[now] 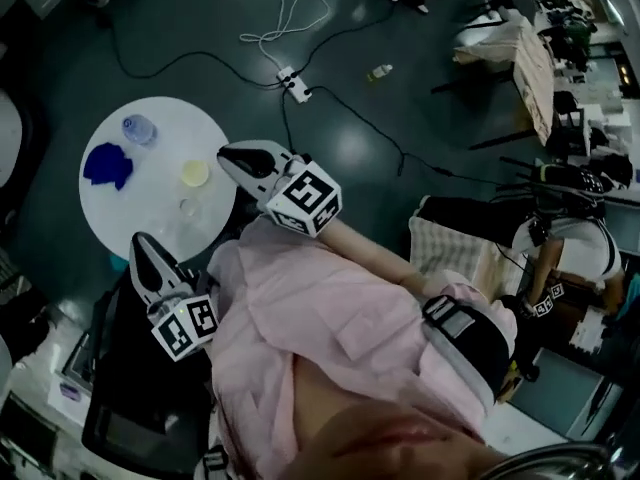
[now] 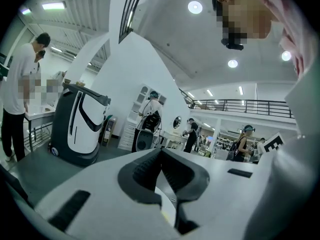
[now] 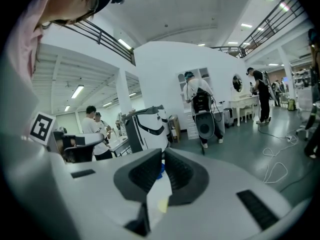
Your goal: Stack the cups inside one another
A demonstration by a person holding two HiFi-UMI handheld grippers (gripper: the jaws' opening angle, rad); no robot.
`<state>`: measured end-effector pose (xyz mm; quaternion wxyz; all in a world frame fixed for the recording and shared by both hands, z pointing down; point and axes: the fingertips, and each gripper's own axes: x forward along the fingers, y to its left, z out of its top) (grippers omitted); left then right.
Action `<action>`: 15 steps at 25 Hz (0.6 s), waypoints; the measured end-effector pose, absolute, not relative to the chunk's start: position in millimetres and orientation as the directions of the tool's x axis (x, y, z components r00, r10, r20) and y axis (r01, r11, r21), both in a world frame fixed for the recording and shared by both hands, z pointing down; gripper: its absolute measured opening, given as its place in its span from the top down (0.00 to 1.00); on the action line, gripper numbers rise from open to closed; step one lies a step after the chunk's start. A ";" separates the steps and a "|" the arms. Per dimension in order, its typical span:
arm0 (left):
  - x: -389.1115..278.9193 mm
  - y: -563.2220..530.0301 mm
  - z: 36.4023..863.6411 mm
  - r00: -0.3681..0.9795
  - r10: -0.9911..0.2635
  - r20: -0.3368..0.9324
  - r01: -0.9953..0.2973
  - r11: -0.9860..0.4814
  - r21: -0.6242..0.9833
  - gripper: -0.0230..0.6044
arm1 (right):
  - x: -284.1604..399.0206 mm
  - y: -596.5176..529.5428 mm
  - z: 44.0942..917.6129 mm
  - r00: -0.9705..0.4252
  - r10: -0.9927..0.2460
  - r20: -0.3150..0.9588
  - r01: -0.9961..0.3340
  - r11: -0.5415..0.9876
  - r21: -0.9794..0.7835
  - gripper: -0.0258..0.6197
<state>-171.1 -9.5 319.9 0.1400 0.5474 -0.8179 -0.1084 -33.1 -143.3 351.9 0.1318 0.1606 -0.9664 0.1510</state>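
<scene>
The left gripper (image 1: 142,245) and right gripper (image 1: 228,156) are seen shut, empty. The yellow cup (image 1: 195,173), middle left, could be knocked over by closed jaws.

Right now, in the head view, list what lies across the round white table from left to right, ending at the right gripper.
dark blue object → pale bluish cup → yellow cup → right gripper. The small clear cup sits directly below the yellow one, so I leave it out.
</scene>
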 end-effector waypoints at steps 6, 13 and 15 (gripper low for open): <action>-186.3 -12.4 334.3 -0.399 -0.909 0.120 -0.850 0.416 0.324 0.94 | -47.9 -174.8 373.8 -0.886 -0.304 0.351 -0.393 0.894 -0.217 0.91; -199.6 23.2 339.3 -0.509 -0.847 0.154 -0.793 0.531 0.298 0.94 | -79.7 -166.0 397.1 -0.903 -0.187 0.388 -0.299 0.921 -0.252 0.91; -201.6 27.1 338.6 -0.527 -0.836 0.152 -0.785 0.547 0.292 0.94 | -85.1 -170.0 397.6 -0.909 -0.163 0.384 -0.279 0.922 -0.270 0.91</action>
